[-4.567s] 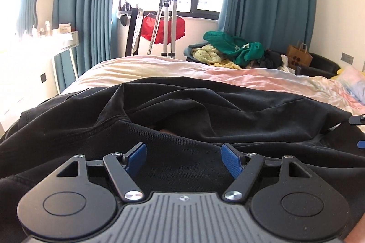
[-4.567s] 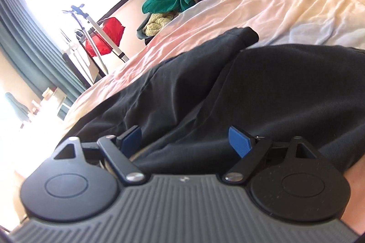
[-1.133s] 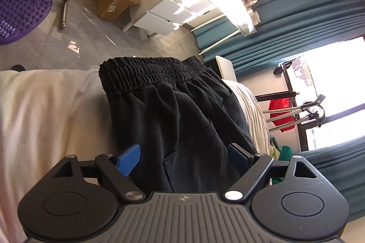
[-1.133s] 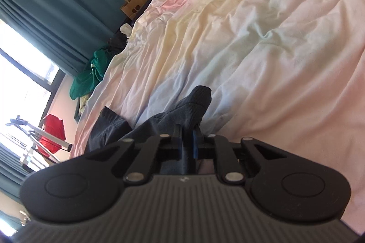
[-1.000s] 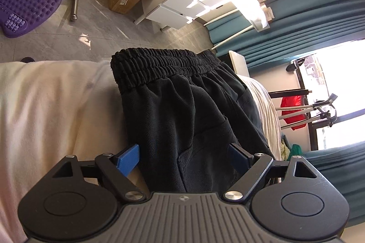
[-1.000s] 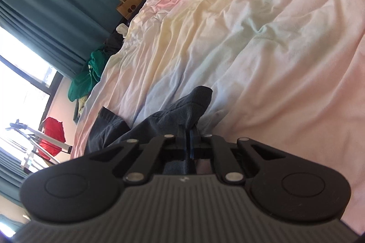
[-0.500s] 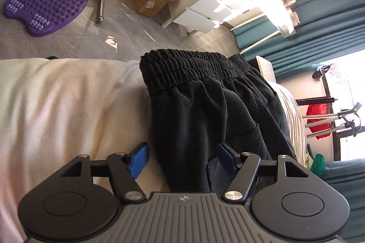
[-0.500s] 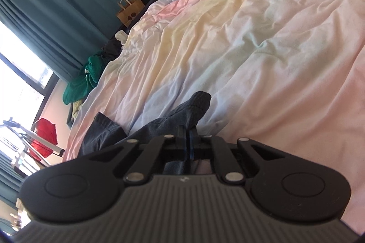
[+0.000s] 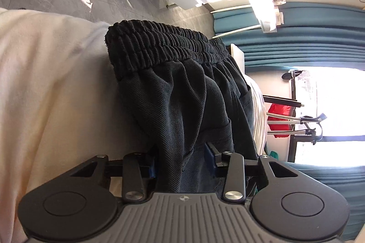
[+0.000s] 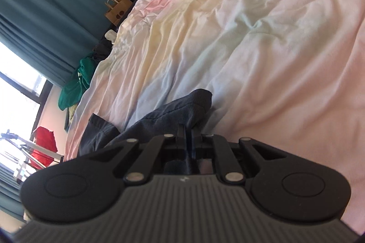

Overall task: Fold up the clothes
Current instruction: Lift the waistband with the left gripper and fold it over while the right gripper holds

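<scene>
My left gripper (image 9: pixel 181 159) pinches the black pants (image 9: pixel 182 94); my right gripper (image 10: pixel 190 140) is squeezed tight on their cuff (image 10: pixel 196 101)

L black two-finger gripper w/ blue pads (image 9: pixel 181 157): jaws partly closed, pressed against both sides of a bunched fold of the black elastic-waist trousers (image 9: pixel 182 101), blue pads (image 9: pixel 209 152) touching the cloth either side. View rolled sideways, so the tool is turned on its side, pointing along the garment toward the ribbed waistband. Linkage arms angled inward, grey ribbed body low in frame.

R black two-finger gripper (image 10: pixel 188 136): jaws fully together, a thin edge of the same dark cloth pinched betw. them. Linkage arms folded in tight. Tool tilted, held low, fingers aimed along the cloth.
</scene>
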Demonstrator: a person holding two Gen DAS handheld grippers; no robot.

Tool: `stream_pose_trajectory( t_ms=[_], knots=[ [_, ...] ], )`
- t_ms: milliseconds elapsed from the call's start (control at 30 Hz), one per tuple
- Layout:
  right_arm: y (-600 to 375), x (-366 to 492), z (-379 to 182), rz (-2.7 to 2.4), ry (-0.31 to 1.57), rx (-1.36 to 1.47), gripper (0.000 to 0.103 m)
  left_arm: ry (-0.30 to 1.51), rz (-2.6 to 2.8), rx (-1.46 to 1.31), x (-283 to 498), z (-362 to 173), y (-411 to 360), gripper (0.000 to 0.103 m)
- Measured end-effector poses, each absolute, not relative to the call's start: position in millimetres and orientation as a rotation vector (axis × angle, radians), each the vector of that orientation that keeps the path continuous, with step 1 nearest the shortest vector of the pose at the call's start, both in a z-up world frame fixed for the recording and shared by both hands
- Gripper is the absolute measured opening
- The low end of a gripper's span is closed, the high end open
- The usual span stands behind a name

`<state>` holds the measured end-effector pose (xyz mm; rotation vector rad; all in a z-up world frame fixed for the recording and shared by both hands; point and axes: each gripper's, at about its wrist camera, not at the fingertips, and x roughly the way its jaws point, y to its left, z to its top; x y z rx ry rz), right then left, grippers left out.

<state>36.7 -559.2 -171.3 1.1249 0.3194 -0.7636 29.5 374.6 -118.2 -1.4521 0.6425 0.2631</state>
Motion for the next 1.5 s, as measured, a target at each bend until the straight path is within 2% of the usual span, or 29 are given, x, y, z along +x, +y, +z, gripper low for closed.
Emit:
stream_pose_trajectory(
  t_ms=[67, 133, 167, 267, 400, 600, 667, 833, 1000, 1167, 1333, 1500],
  knots=[
    [-559.4, 37.3, -177.1, -0.752, 0.317, 1.173, 0.009, 0.644, 0.249, -1.464, 33.0, -120.2, 376.9, 0.041],
    [-557.7, 39.2, -179.5, -0.741, 0.317, 1.185, 0.009, 0.642, 0.245, -1.459, 34.2, -121.3, 375.8, 0.028],
    [-555.7, 40.0, -177.5, -0.741, 0.317, 1.166, 0.009, 0.64, 0.246, -1.454, 34.7, -123.5, 377.4, 0.012],
    [-549.1, 38.0, -168.4, -0.752, 0.27, 1.118, 0.005, 0.59, 0.247, -1.467, 31.0, -122.7, 378.7, 0.005],
    [-533.0, 23.0, -146.7, -0.789, 0.156, 1.082, 0.005, 0.483, 0.236, -1.369, 18.8, -99.9, 375.5, 0.004],
    [-494.8, -21.4, -77.0, -0.779, -0.021, 0.834, 0.004, 0.322, 0.194, -1.268, -8.3, -55.2, 367.6, 0.004],
    [-495.2, -28.1, -67.6, -0.787, -0.021, 0.785, 0.004, 0.308, 0.198, -1.262, -7.8, -46.2, 366.5, 0.004],
    [-515.4, -12.7, -71.1, -0.756, 0.071, 0.875, 0.005, 0.353, 0.2, -1.24, 19.6, -16.4, 368.8, 0.004],
    [-517.9, 44.1, -40.2, -0.704, 0.076, 0.829, 0.005, 0.389, 0.216, -1.191, 97.6, 32.0, 369.7, 0.004],
    [-524.9, 145.6, -6.0, -0.665, 0.064, 0.769, 0.005, 0.423, 0.247, -1.097, 219.3, 57.7, 358.8, 0.004],
    [-531.7, 269.2, -18.3, -0.688, 0.132, 0.687, 0.005, 0.463, 0.29, -1.016, 347.8, 45.4, 340.3, 0.004],
    [-541.8, 377.5, -72.2, -0.725, 0.265, 0.594, 0.005, 0.581, 0.366, -0.888, 462.9, -9.8, 314.3, 0.004]
  ],
)
